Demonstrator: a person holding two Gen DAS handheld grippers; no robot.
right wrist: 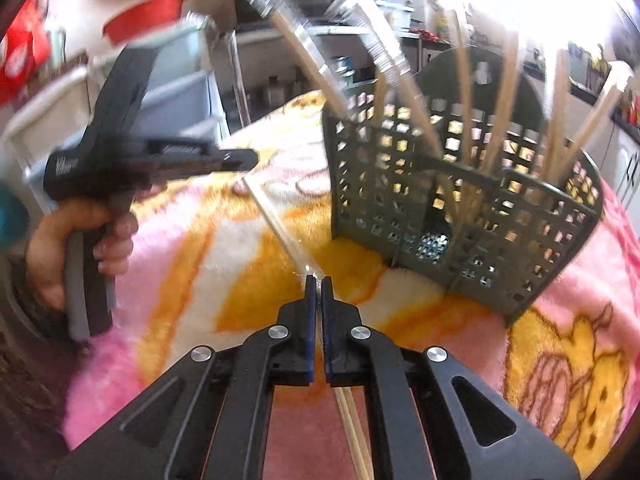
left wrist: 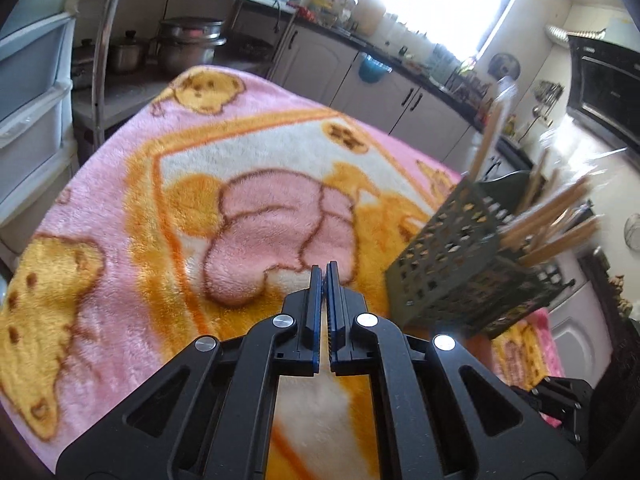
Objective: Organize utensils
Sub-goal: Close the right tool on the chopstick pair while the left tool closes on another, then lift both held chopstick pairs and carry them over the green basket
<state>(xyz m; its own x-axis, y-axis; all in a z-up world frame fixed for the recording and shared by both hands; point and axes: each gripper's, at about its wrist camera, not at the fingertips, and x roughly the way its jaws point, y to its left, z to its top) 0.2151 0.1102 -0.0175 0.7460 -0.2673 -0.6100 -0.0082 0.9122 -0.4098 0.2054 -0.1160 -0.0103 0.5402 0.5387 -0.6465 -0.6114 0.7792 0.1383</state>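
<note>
Chopsticks (right wrist: pixel 280 224) pinched btwn R gripper (right wrist: pixel 319 280) fingers; L gripper (left wrist: pixel 325 268) empty.

**Fleece, plastic, wood and steel**

The pink and orange fleece blanket (left wrist: pixel 120 208) looks soft and fuzzy. The grey-green perforated plastic basket (right wrist: pixel 460 208) is matt, holding pale wooden chopsticks in glossy clear wrappers (right wrist: pixel 404 92). The black matt plastic right gripper (right wrist: pixel 318 280) carries shiny metal rivets (right wrist: pixel 278 332). The steel pots (left wrist: pixel 188 44) gleam.
</note>
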